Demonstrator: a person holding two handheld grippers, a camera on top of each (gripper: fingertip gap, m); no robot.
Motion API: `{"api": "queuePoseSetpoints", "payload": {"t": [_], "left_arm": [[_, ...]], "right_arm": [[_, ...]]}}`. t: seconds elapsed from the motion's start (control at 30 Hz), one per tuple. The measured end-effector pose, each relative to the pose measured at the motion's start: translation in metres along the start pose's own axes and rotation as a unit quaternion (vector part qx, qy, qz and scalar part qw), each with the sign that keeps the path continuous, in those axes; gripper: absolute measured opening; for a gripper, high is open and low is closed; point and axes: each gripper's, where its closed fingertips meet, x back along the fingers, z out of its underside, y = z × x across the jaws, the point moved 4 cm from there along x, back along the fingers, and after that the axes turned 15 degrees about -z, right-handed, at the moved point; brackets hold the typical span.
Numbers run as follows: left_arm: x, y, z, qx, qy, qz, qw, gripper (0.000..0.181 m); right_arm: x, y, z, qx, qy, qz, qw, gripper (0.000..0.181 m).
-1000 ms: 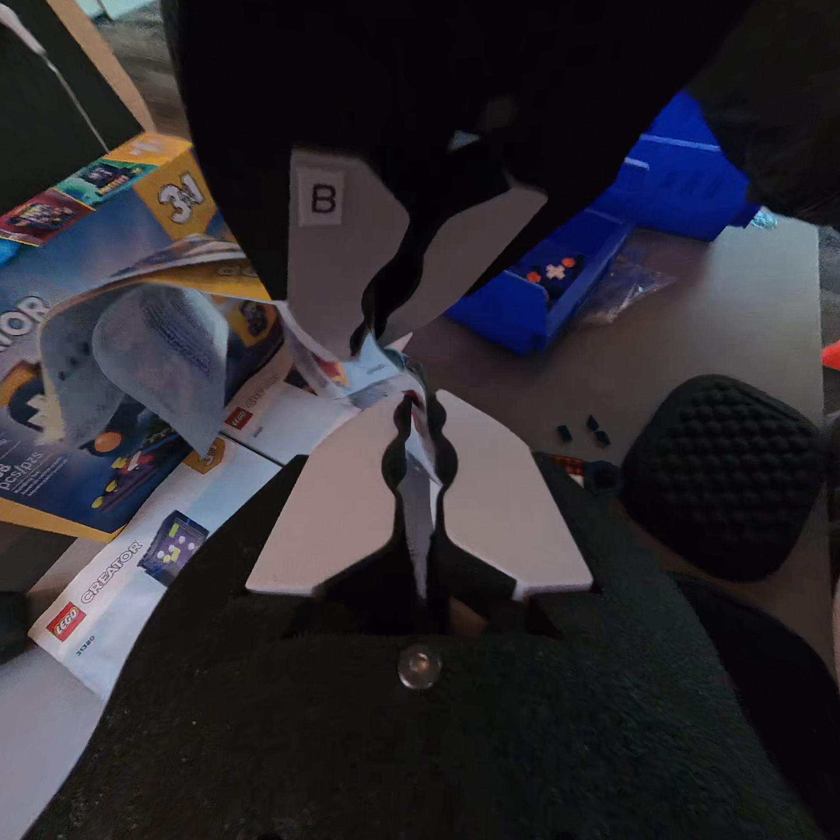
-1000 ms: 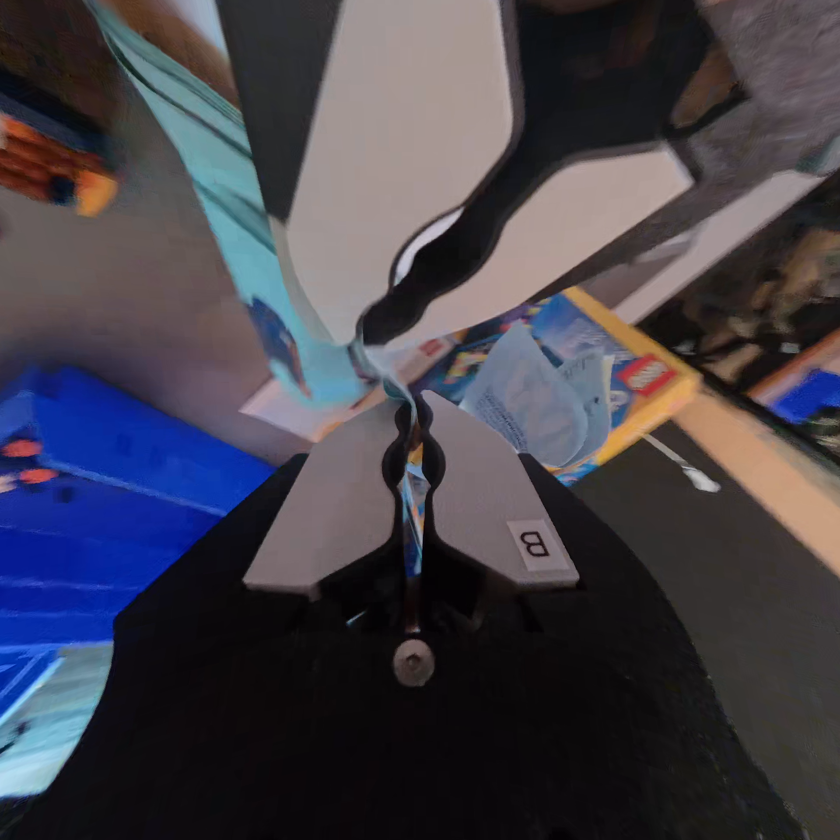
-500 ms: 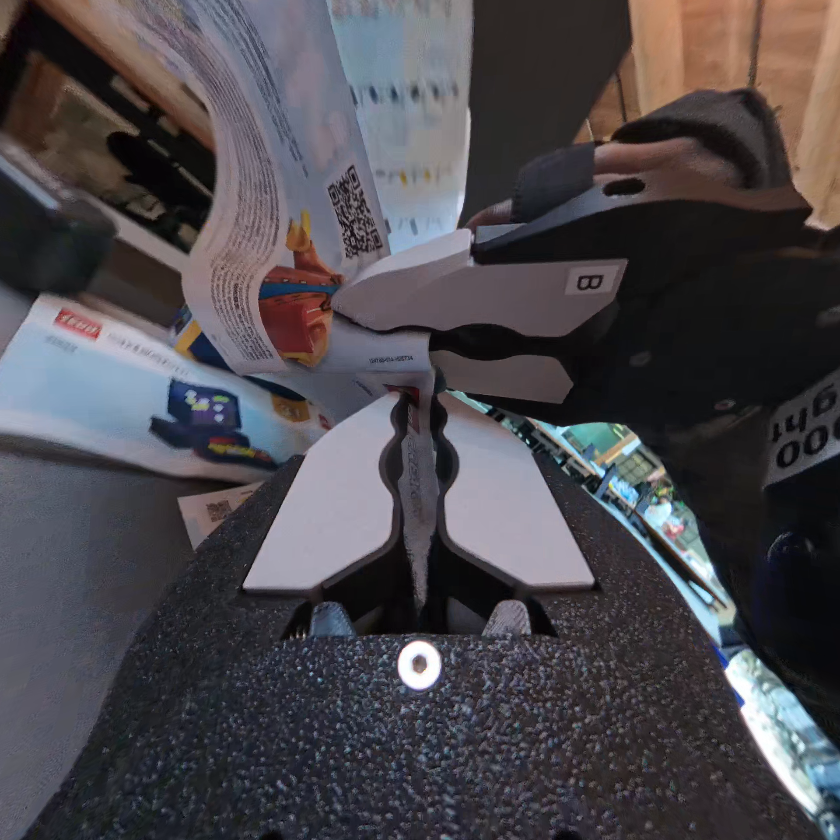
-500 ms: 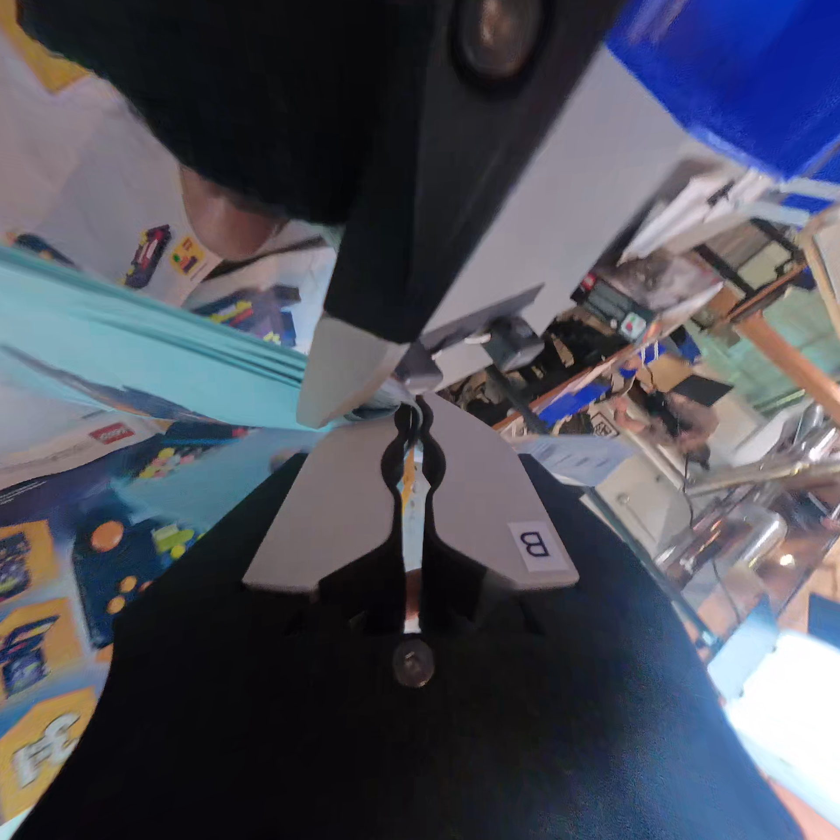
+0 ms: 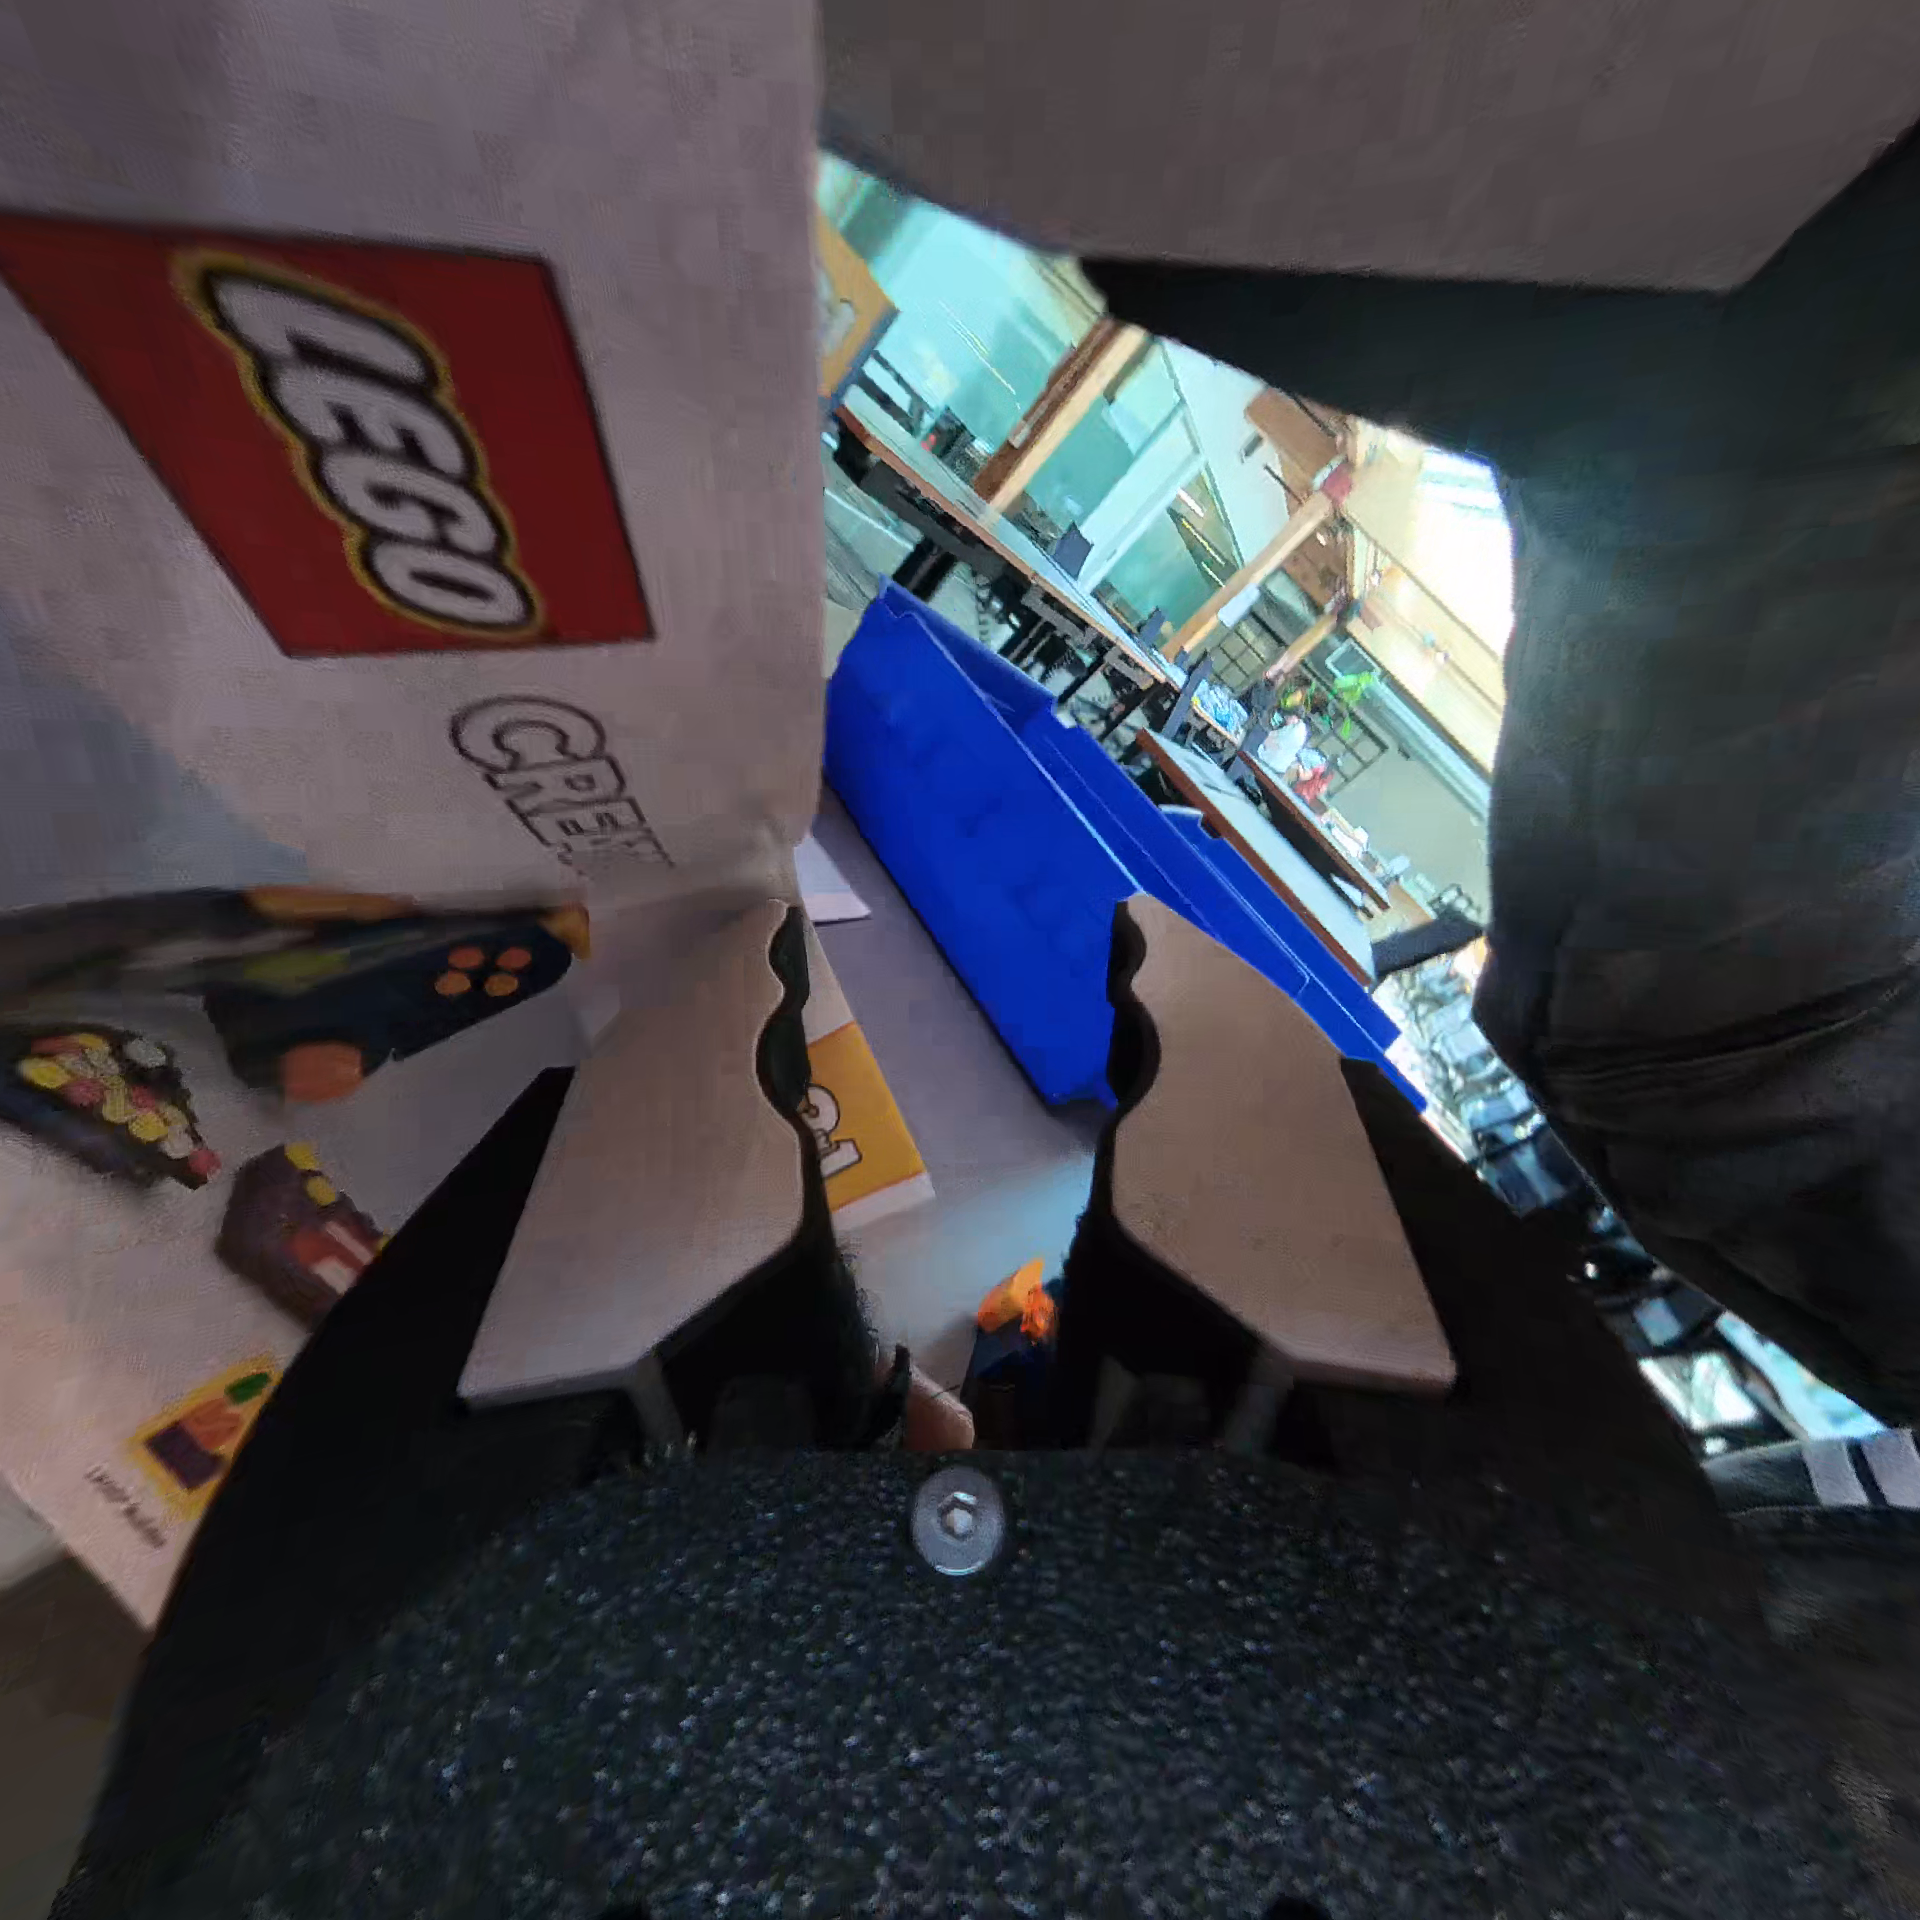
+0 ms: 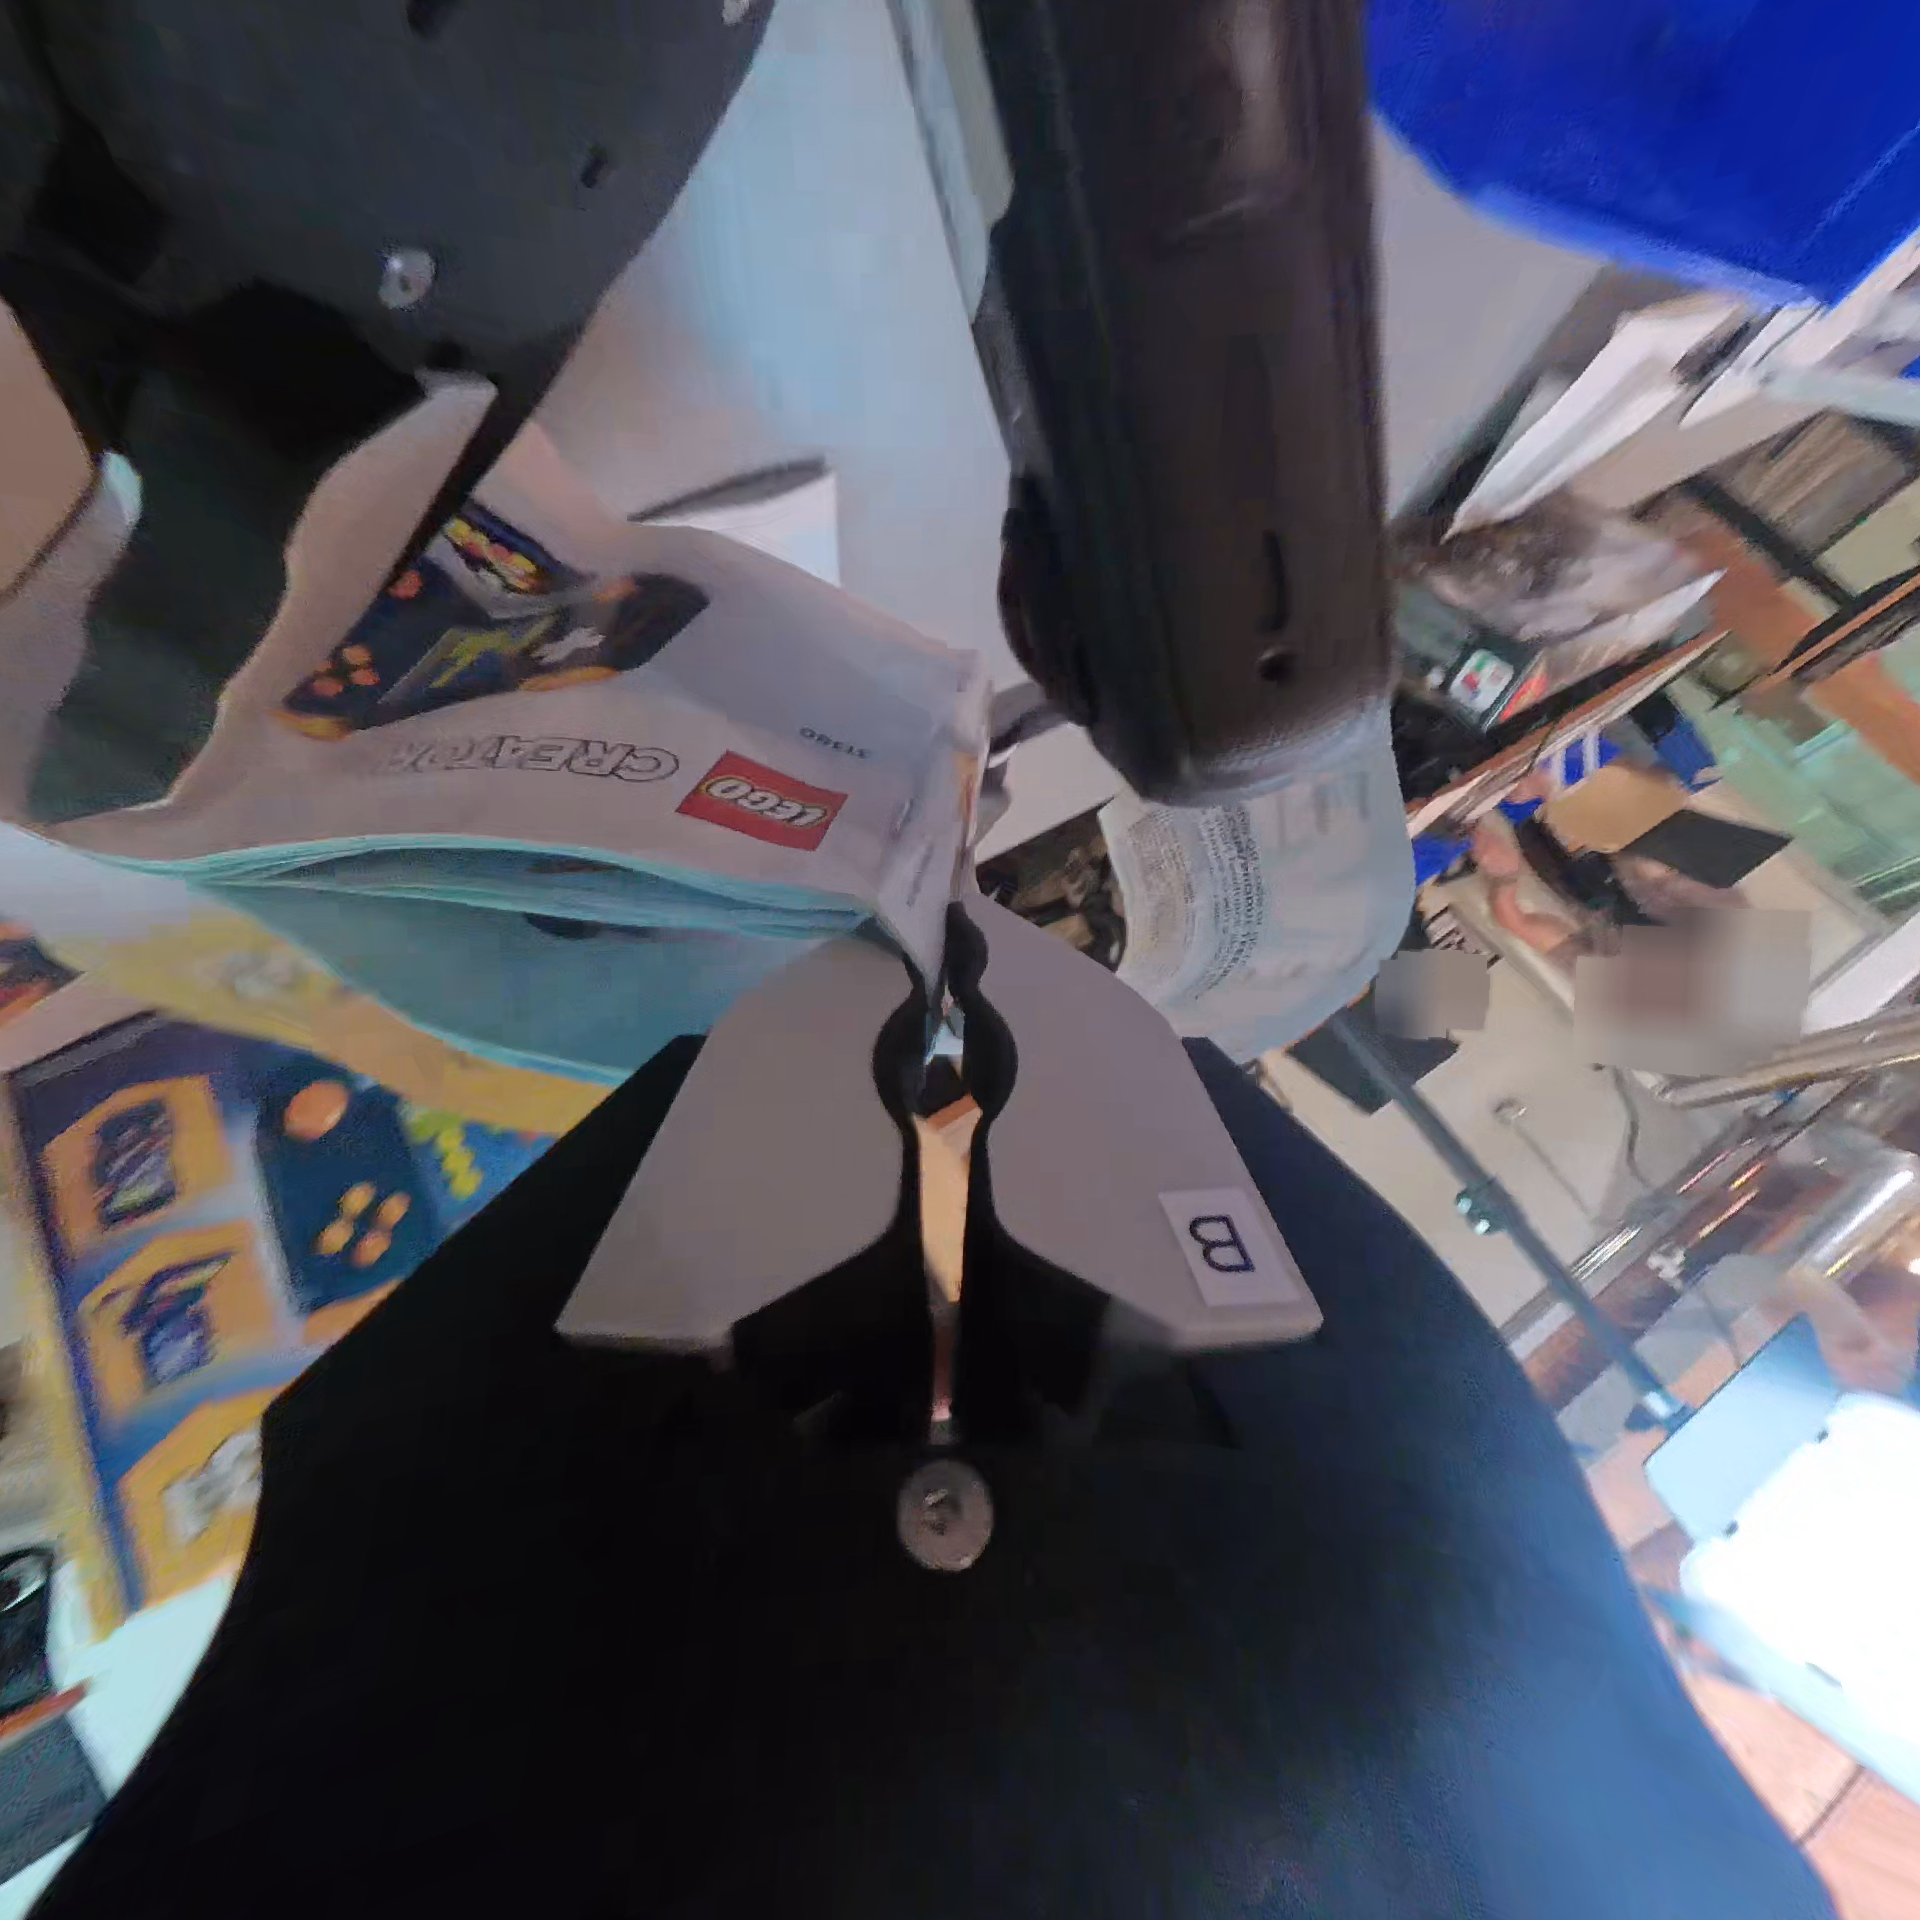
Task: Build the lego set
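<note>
Left hand-held gripper (image 5: 956,920) gaping, empty, right hand-held gripper (image 6: 951,914) pinching instruction booklet (image 6: 582,748), its view only

Logo on booklet (image 6: 582,769); lettered sticker (image 6: 1226,1245)

Daylight floods the room beyond both hand-held grippers, its far windows close to washed out. The left hand-held gripper (image 5: 956,940) has a dim, grainy body below it, and the booklet (image 5: 395,499) beside its left finger is soft and smeared (too near to focus). Around the right hand-held gripper (image 6: 954,920) everything streaks with motion blur, and straight lines bow at the edges.
</note>
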Motion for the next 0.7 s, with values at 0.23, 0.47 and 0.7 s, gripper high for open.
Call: {"api": "queuePoseSetpoints", "payload": {"t": [0.23, 0.47, 0.7], "left_arm": [[-0.067, -0.077, -0.015, -0.019, -0.016, 0.173, 0.985, 0.048], [0.012, -0.046, 0.04, 0.082, 0.136, 0.148, 0.976, 0.009], [0.146, 0.019, -0.011, -0.069, 0.022, -0.089, 0.993, 0.014]], "right_arm": [[0.047, 0.048, 0.032, -0.035, 0.13, -0.132, 0.982, 0.0], [-0.011, 0.082, -0.007, 0.11, 0.077, -0.176, 0.975, 0.0], [-0.055, 0.062, -0.056, 0.194, 0.061, -0.023, 0.979, 0.0]]}}
